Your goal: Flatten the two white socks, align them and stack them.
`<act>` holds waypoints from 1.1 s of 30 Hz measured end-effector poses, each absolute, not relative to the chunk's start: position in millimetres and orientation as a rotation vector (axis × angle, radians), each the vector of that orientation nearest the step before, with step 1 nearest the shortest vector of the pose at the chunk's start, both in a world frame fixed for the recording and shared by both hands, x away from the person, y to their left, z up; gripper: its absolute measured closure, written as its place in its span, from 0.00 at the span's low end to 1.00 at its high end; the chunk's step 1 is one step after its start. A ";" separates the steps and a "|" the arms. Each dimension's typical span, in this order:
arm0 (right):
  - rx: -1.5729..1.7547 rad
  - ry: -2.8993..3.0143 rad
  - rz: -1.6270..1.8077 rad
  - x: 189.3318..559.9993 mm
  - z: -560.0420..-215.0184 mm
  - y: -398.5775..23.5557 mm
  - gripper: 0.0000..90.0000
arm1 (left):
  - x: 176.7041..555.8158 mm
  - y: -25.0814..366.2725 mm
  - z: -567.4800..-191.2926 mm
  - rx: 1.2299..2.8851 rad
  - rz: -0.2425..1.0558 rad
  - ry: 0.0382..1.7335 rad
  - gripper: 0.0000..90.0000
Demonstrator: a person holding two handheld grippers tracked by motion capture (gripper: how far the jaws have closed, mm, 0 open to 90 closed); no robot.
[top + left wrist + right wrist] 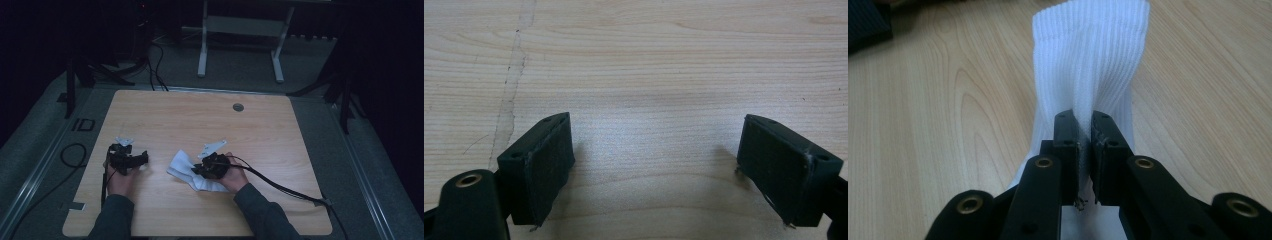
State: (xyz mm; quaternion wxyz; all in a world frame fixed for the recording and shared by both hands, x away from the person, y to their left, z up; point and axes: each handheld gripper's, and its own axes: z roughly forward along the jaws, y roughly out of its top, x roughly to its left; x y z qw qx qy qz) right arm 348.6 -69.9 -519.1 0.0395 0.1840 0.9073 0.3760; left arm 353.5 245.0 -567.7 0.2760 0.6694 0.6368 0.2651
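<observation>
A white ribbed sock (187, 170) lies crumpled on the wooden table (200, 120), near its front middle. My right gripper (202, 169) is shut on the sock; in the right gripper view its jaws pinch a fold of the sock (1088, 65), whose ribbed cuff stretches away from them. My left gripper (144, 158) rests on the table to the left of the sock, apart from it. Its fingers (541, 167) stand wide open over bare wood with nothing between them.
A round grommet (238, 107) sits in the table near its far edge. A black cable (280, 186) trails from the right gripper toward the table's right front corner. Desk legs (202, 45) and cables stand on the dark floor beyond.
</observation>
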 end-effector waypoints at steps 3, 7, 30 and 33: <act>0.566 2.784 1.164 349.4 -520.5 -69.0 0.91 | 353.5 245.0 -567.7 1.799 0.712 1.711 0.17; 0.549 2.803 1.178 351.2 -525.3 -66.8 0.77 | 353.5 245.0 -567.7 1.799 0.712 1.711 0.17; 0.620 2.610 0.885 351.1 -474.9 -126.5 0.59 | 347.4 237.7 -563.7 1.832 0.692 1.663 0.36; 0.671 2.614 0.853 348.4 -477.2 -141.9 0.60 | 344.3 231.9 -560.4 1.854 0.676 1.646 0.59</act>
